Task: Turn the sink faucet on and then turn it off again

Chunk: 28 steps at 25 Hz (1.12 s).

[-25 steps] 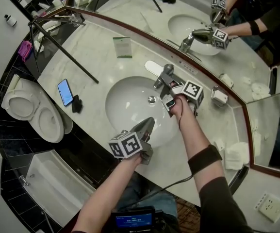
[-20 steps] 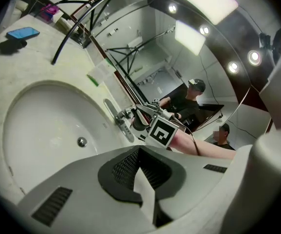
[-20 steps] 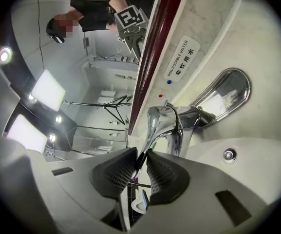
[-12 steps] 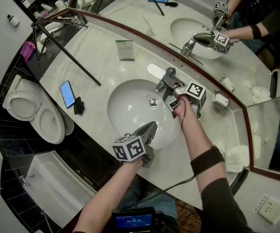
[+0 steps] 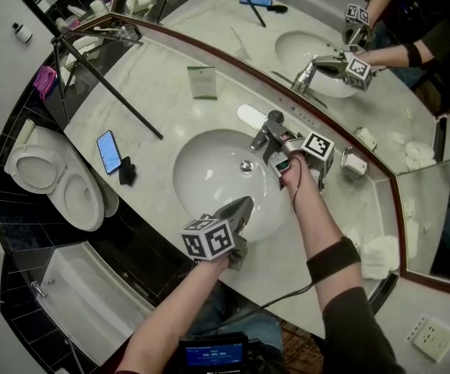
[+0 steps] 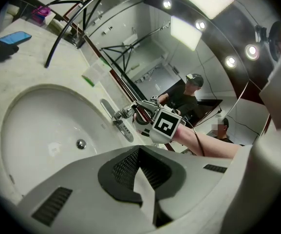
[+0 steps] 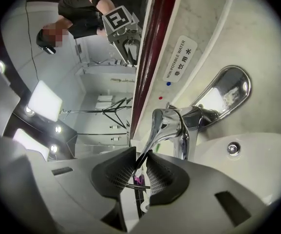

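Note:
The chrome faucet [image 5: 267,128] stands at the back of the white oval sink [image 5: 201,179]. My right gripper [image 5: 281,146] reaches in from the right, shut on the faucet lever [image 7: 160,125]. The lever's thin end lies between the pads [image 7: 159,175], and the jaws have just eased open a little around it. The spout [image 7: 226,89] points over the drain [image 7: 233,148], and I see no water stream. My left gripper [image 5: 242,204] hovers over the sink's near rim, shut and empty. In the left gripper view its jaws meet, with the faucet [image 6: 122,113] and right gripper [image 6: 145,112] beyond.
A phone [image 5: 108,151] and a small black object [image 5: 125,171] lie left of the sink on the marble counter [image 5: 154,123]. A green-and-white card [image 5: 202,82], a tripod leg [image 5: 108,88] and the mirror [image 5: 341,22] sit behind. Folded towels [image 5: 379,252] are at the right, and a toilet [image 5: 53,181] is below left.
The right gripper has rolled slightly on the lever. The left gripper has kept its place over the rim. The head view has shifted a little.

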Motion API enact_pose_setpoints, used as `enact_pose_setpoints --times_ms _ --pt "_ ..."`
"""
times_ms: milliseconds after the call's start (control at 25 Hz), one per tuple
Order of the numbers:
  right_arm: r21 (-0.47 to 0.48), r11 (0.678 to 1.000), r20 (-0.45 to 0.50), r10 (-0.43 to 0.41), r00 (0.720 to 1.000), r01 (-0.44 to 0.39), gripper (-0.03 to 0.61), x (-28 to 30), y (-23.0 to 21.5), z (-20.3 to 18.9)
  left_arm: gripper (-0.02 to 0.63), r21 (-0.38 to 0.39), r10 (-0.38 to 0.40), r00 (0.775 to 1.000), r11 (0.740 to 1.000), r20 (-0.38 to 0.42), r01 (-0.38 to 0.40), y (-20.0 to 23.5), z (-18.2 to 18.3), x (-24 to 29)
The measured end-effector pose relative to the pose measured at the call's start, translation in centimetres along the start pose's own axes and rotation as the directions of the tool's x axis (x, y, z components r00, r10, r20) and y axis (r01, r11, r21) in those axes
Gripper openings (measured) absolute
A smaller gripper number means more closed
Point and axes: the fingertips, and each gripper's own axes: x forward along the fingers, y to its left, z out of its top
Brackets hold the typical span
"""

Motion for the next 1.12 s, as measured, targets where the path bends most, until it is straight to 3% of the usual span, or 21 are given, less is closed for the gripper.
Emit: enact_pose_setpoints --times_ms 840,1120 --pt "0.095 0.995 0.023 -0.039 0.999 0.037 0.120 0.4 0.8 1.3 0.000 0.031 0.005 1.000 0.999 -0.002 -0.005 -0.6 0.0 -0.7" --pt "-0.084 0.985 0.019 -0.147 0.989 0.148 0.121 -2.2 0.2 1.1 0.000 0.050 0.021 1.000 0.999 0.015 -0.021 -1.0 0.3 -2.1"
